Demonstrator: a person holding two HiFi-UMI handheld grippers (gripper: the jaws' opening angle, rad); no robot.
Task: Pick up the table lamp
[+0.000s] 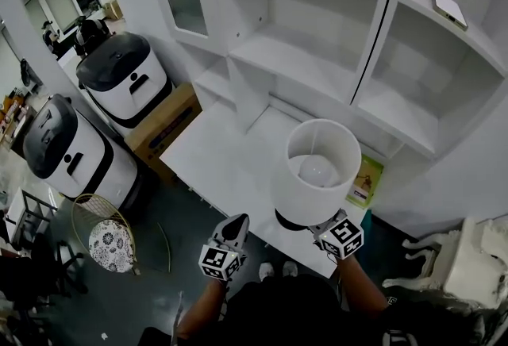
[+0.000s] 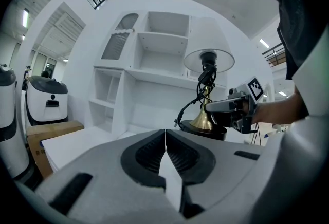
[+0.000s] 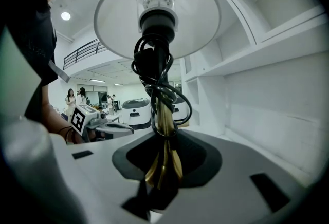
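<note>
Between jaws of right gripper [image 3: 163, 169], table lamp [image 1: 309, 178] is standing upright, brass stem [image 3: 164, 120] clamped; left gripper [image 1: 235, 225] is hovering alongside, closed, empty.

Open tabletop [image 1: 222, 158] left of table lamp [image 1: 313, 170], shelving [image 1: 317, 59] close behind

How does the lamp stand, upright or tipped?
Upright. In the left gripper view the lamp rises straight, shade on top, with the jaws of the right gripper shut on its stem.
</note>
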